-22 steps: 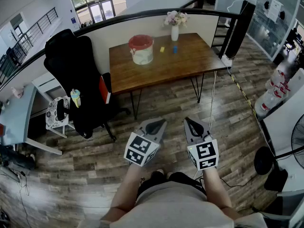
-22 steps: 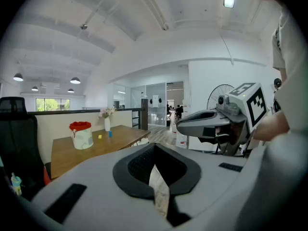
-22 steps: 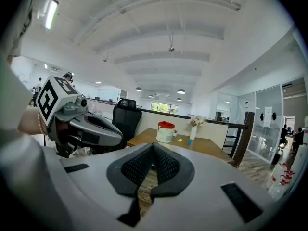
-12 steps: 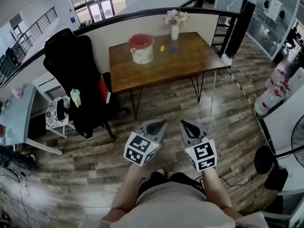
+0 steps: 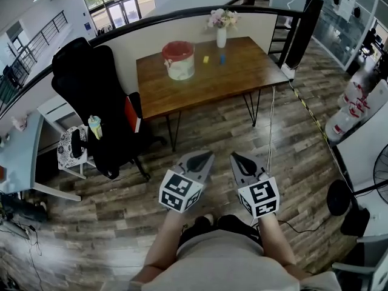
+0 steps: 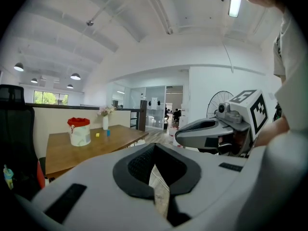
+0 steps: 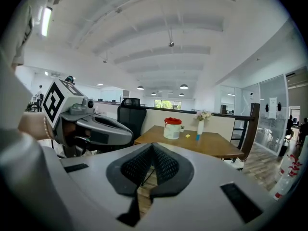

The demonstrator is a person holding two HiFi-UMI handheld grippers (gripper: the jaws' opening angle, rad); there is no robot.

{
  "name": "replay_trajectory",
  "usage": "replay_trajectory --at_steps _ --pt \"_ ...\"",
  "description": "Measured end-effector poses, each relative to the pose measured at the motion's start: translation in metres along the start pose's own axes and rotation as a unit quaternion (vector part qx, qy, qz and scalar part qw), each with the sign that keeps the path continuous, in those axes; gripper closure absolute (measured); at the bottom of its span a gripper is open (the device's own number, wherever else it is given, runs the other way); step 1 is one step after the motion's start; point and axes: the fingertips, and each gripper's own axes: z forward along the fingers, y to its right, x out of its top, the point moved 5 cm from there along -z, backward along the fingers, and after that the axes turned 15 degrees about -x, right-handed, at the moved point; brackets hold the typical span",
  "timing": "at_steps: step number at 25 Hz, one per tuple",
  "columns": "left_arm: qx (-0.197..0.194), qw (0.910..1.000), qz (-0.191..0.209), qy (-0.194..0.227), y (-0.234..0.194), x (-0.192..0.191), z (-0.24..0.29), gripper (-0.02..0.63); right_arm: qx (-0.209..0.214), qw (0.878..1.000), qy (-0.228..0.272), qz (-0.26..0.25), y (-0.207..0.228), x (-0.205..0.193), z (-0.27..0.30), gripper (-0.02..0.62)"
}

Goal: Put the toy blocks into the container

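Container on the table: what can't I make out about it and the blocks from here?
The container: its inside is hidden by its red top in every view; lid or open rim, too far to tell.
The yellow block and blue block: too small in all views to tell shape.
The table behind the container and vase: hidden in the head view; blocks may lie there.

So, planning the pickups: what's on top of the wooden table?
On the table: a red-topped container, a yellow block, a blue block and a vase of flowers. The container's red top hides its inside.
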Motion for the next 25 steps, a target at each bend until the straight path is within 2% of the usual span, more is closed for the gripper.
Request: replay_trajectory --at_steps 4,8,10,12,17,22,25 --pt "0.005 1.0 0.002 -0.008 -0.009 -0.007 -0.005 0.591 -0.017 1.0 -0.001 0.016 -0.003 -0.004 0.006 0.586" --pt "-0.011 0.9999 -0.002 -0.01 -0.01 -0.011 -0.009 0.591 -0.067 0.997 0.023 0.03 -0.001 -0.002 0.006 0.587" --pt "-0.018 0.9998 -0.004 -0.013 -0.01 -0.013 -0.011 0.591 -0.079 0.996 0.025 0.037 -0.001 -0.003 0.008 0.579" --pt "-0.023 0.9996 -0.007 -0.017 -0.01 -0.017 -0.011 0.592 -0.078 0.996 0.02 0.044 -0.002 -0.006 0.011 0.446" --pt "-0.024 0.9994 -0.018 -0.015 -0.019 -0.023 -0.011 0.591 -0.073 0.995 0.019 0.062 0.001 -0.009 0.02 0.302" --pt "-0.016 0.9993 -0.03 -0.016 -0.041 -0.024 -0.004 0.592 -0.07 0.994 0.025 0.077 0.011 -0.007 0.044 0.234" --pt "-0.01 0.9993 -0.032 -0.016 -0.057 -0.023 0.005 0.592 -0.063 0.994 0.03 0.081 0.018 -0.006 0.064 0.215"
